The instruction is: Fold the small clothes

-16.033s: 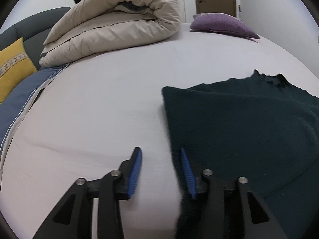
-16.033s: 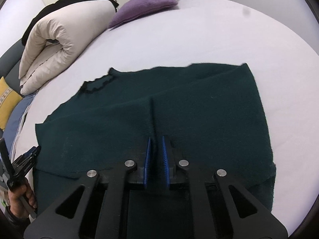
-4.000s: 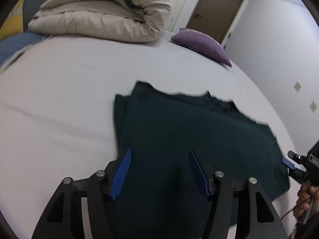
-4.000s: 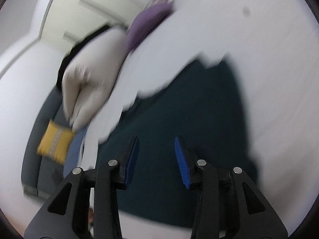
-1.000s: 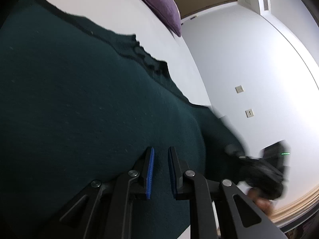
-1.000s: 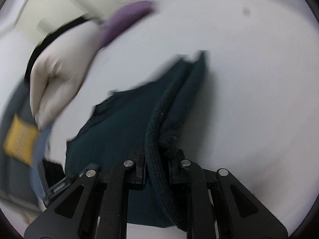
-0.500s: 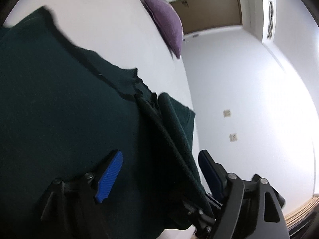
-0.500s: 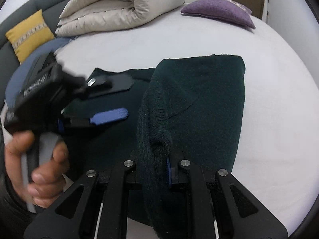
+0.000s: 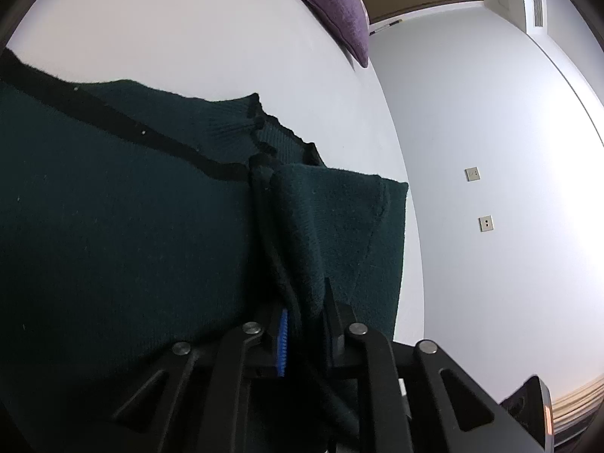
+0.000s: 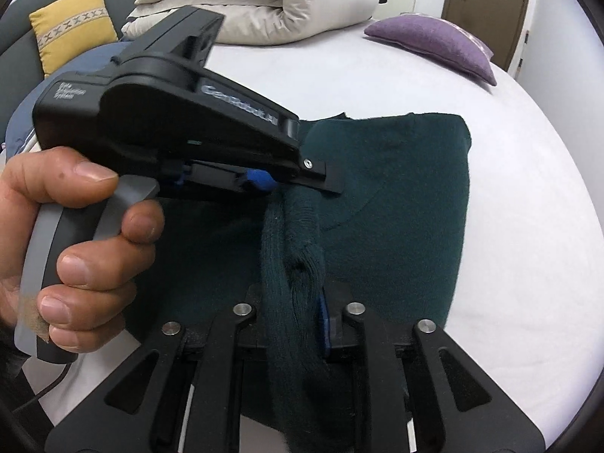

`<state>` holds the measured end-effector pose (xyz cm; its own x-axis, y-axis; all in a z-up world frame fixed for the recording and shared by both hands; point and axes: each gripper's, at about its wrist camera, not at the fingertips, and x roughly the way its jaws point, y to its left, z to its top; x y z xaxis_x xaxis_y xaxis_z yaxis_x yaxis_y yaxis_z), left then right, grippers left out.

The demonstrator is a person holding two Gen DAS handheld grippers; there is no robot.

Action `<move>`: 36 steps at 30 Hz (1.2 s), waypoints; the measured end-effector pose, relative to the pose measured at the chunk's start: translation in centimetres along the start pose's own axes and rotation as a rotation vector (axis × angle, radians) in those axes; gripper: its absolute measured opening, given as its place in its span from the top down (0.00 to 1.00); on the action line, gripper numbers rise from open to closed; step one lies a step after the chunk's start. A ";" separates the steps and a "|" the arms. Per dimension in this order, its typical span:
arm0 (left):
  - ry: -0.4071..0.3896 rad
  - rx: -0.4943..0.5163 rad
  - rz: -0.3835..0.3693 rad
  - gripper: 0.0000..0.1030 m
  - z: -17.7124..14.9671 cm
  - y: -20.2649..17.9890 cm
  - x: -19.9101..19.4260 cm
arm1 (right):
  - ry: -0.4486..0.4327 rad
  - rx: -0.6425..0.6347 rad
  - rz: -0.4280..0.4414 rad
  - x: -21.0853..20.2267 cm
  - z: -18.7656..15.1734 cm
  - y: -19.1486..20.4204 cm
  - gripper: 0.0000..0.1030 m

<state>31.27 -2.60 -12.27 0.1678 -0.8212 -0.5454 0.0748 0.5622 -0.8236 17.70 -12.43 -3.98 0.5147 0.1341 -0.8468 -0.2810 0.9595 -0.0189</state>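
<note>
The sweater is being cut off by the left and lower edges of the left wrist view, and its near hem is being hidden behind the left gripper. One blue pad is being shown only as a sliver; the other is being covered by the bunched knit. In the right wrist view, the sweater's left part is being blocked by the left gripper's body and the hand, and the wrist is being cut off by the edge. Most of one pad of the right gripper is being buried in fabric. The small print on the casing is being rendered too blurred to read.
</note>
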 end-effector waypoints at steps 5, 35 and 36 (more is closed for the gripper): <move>-0.011 -0.005 -0.021 0.87 -0.8 1.0 -1.9 | -0.049 -0.019 0.071 -3.2 -0.9 0.7 0.49; -0.172 -0.035 0.084 0.87 1.3 8.7 -15.8 | -0.070 0.205 0.182 2.3 -2.8 -1.7 0.43; -0.179 -0.043 0.076 0.87 1.6 8.7 -15.8 | -0.068 0.195 0.182 1.8 -3.1 -1.2 0.43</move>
<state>30.86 15.43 -10.58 0.3439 -0.7438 -0.5731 0.0136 0.6142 -0.7891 16.42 -14.07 -7.11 0.5252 0.3191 -0.7889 -0.2162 0.9466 0.2390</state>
